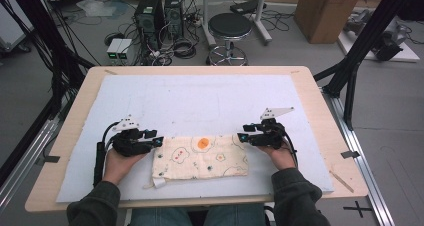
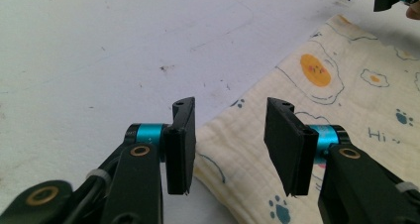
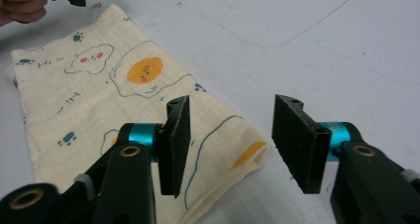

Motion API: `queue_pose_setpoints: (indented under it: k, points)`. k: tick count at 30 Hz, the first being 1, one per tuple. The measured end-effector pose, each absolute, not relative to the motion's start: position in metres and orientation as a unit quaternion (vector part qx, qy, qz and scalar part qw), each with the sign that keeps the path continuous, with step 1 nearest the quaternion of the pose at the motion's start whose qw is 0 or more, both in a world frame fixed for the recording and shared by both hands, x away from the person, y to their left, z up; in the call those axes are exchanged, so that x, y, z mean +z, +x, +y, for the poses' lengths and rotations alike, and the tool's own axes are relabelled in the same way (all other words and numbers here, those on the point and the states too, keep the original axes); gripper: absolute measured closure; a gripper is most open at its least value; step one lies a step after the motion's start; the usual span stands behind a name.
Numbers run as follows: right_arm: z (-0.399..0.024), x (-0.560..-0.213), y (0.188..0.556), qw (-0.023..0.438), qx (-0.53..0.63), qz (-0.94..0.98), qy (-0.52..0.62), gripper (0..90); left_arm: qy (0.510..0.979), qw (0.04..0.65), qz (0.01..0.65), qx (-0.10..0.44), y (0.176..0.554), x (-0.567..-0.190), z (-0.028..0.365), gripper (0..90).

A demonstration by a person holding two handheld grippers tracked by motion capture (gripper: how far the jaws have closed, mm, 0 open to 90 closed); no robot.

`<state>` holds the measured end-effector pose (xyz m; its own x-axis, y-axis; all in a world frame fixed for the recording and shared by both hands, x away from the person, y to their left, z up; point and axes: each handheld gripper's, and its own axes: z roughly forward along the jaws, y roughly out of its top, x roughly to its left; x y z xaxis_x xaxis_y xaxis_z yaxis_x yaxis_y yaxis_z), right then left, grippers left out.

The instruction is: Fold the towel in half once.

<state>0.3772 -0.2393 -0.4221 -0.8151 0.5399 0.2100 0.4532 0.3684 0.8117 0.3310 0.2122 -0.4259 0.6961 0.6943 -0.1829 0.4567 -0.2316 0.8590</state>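
Note:
A folded cream cloth (image 1: 200, 158) printed with fried eggs and paw marks lies flat on the white mat near the table's front. My left gripper (image 1: 157, 138) sits at the cloth's far left corner, jaws open. In the left gripper view the cloth (image 2: 356, 110) has its edge running under the gap of that gripper (image 2: 231, 105), and no pad touches it. My right gripper (image 1: 242, 136) is at the far right corner, also open. In the right gripper view the folded corner of the cloth (image 3: 99, 85) lies below the parted jaws of that gripper (image 3: 233, 102).
The white mat (image 1: 200, 101) covers most of the wooden table (image 1: 330, 136). Beyond the far edge stand a black stool (image 1: 229, 28), computer towers (image 1: 150, 13) and a cardboard box (image 1: 325, 8) on the floor. Black frame posts rise at both sides.

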Motion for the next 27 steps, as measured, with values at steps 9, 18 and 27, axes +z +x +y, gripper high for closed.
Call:
queue_pose_setpoints:
  k: [9,18,27]
  points:
    - [-0.2365,-0.4166,0.3745,0.058,0.479,0.827,0.29,43.7,0.774,0.503,0.366,0.117,0.3274,-0.4208,0.2138,50.6]
    - [-0.2343,-0.4144,0.3715,0.059,0.475,0.83,0.287,42.3,0.776,0.502,0.361,0.123,0.3243,-0.4181,0.2134,47.3]
    - [-0.232,-0.4158,0.3719,0.062,0.467,0.836,0.281,41.7,0.774,0.501,0.364,0.129,0.3247,-0.4179,0.2144,44.6]
